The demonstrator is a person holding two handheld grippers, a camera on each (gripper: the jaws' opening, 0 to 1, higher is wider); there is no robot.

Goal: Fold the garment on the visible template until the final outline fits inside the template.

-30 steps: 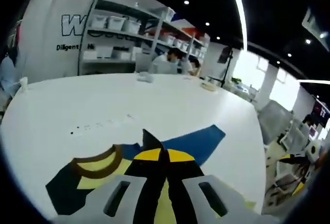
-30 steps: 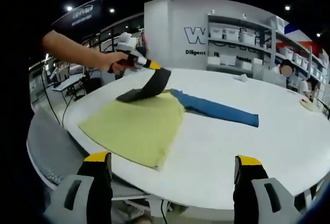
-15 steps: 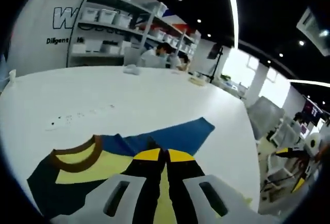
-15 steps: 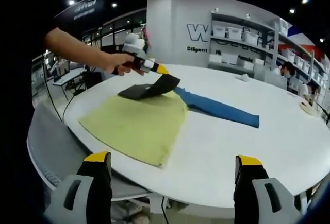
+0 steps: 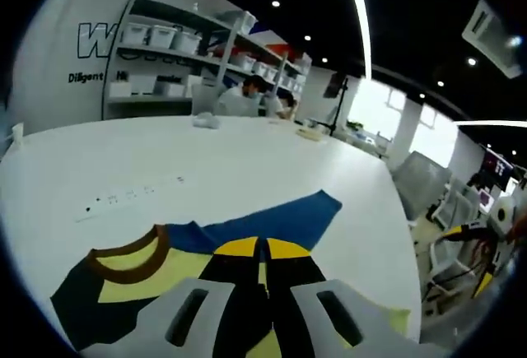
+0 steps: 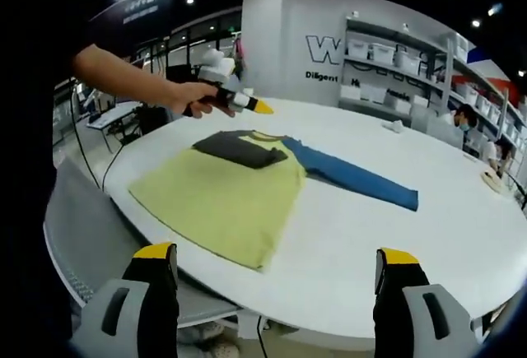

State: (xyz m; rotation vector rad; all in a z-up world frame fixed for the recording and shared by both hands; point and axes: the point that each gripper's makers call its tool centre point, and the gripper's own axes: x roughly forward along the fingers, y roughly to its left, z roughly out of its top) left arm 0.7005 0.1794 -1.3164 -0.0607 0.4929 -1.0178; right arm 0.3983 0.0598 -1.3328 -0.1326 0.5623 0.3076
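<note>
A yellow-green shirt (image 6: 222, 202) lies flat on the round white table (image 6: 461, 243). Its blue sleeve (image 6: 354, 179) stretches out to the right, and its black sleeve (image 6: 243, 148) lies folded over the chest near the brown collar (image 5: 123, 251). In the left gripper view the blue sleeve (image 5: 280, 218) runs away beyond my left gripper (image 5: 263, 248), whose jaws are shut with no cloth between them. A person's hand holds that left gripper (image 6: 257, 106) just above the collar end. My right gripper (image 6: 276, 255) stands wide open off the table's near edge, short of the shirt's hem.
A row of small dark marks (image 5: 132, 196) crosses the table past the collar. Small items (image 5: 206, 121) sit at the far edge. Shelves with white bins (image 6: 387, 53) and seated people stand behind. A grey chair (image 6: 82, 234) is by the near left rim.
The black sleeve, held up by the left gripper before, now lies folded flat on the shirt. The left gripper has let it go and lifted off. The right gripper stayed open and still.
</note>
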